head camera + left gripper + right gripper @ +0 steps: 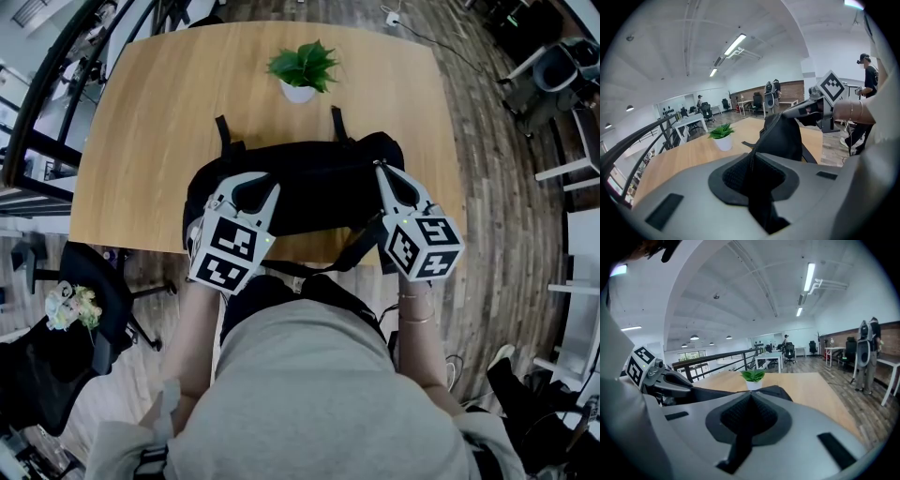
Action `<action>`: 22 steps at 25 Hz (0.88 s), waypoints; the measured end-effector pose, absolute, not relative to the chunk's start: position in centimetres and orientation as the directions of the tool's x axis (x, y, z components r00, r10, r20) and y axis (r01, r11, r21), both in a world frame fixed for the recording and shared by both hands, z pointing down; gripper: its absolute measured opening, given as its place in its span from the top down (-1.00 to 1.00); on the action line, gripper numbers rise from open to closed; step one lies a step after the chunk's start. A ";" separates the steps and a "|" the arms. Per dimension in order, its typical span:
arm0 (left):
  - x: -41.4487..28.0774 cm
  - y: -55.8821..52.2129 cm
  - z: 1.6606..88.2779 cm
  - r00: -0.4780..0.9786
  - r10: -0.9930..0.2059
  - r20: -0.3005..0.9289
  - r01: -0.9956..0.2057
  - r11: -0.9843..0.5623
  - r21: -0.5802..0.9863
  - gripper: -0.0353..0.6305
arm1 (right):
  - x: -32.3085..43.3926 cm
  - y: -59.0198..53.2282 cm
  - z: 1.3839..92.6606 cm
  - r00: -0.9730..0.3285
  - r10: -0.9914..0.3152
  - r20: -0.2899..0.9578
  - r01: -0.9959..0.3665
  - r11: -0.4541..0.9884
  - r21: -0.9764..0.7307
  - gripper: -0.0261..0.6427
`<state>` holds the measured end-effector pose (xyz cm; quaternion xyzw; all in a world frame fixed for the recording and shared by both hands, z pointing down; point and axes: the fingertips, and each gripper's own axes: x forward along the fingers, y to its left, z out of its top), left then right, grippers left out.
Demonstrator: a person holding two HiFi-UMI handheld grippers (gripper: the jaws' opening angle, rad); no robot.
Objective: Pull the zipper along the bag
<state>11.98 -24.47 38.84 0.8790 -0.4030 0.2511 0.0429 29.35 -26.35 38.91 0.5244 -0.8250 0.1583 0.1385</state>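
Observation:
A black bag (319, 187) lies across the near edge of the wooden table (159, 112). My left gripper (255, 178) is at the bag's left end. In the left gripper view its jaws (752, 157) are shut on a fold of black fabric, and the zipper line runs up between them. My right gripper (382, 169) is at the bag's right end. The bag's top (783, 138) rises to that gripper's tip (787, 114). In the right gripper view the jaws (751, 395) meet tightly at the bag's edge (717, 393), apparently on the zipper pull, which the pads hide.
A small potted plant (302, 70) stands on the table behind the bag. The bag's straps (223, 131) trail toward it. A black office chair (94, 281) is at the lower left, and railings run along the left. People stand at distant desks (869, 352).

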 end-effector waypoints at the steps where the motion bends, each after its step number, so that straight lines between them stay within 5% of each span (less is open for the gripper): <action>1: 12.0 -24.5 38.8 0.549 -0.687 0.475 -0.731 -0.671 -0.125 0.72 | 29.7 -26.4 38.9 -0.410 -0.822 0.394 -0.910 0.397 -0.118 0.89; 16: 12.4 -24.4 39.1 0.530 -0.691 0.492 -0.754 -0.649 -0.099 0.71 | 30.0 -26.7 39.0 -0.416 -0.825 0.383 -0.908 0.401 -0.124 0.88; 22: 12.4 -23.8 39.3 0.519 -0.691 0.504 -0.761 -0.642 -0.096 0.56 | 29.8 -26.4 38.3 -0.439 -0.811 0.386 -0.895 0.435 -0.104 0.84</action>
